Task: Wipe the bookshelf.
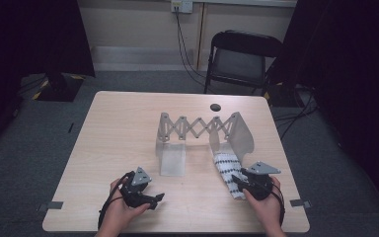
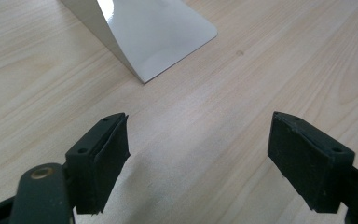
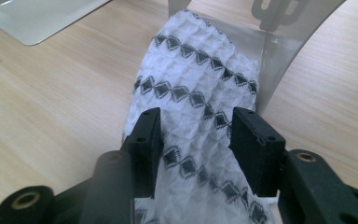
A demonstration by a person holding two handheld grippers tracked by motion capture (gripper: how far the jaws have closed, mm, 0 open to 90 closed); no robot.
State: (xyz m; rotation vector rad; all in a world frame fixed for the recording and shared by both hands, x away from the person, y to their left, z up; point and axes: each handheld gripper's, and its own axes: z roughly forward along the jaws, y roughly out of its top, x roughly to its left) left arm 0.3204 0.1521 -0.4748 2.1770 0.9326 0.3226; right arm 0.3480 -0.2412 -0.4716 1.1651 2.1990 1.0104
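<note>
Leftmost, the left hand-held gripper (image 1: 148, 198) is held low over the near left part of the counter (image 1: 118, 128), jaws spread wide with bare wood between them. Next, toward the middle, a grey folding rack (image 1: 200, 127) with a scissor-lattice bar is stood on two flat feet; its left foot (image 2: 154, 32) is seen just ahead of the left jaws. Further right, a white waffle-weave cloth (image 3: 200, 93) with black diamond bands is laid against the rack's right foot, on the counter. Rightmost, the right hand-held gripper (image 3: 196, 140) is placed astride the cloth's near end, jaws partly parted, pads not pressing it.
</note>
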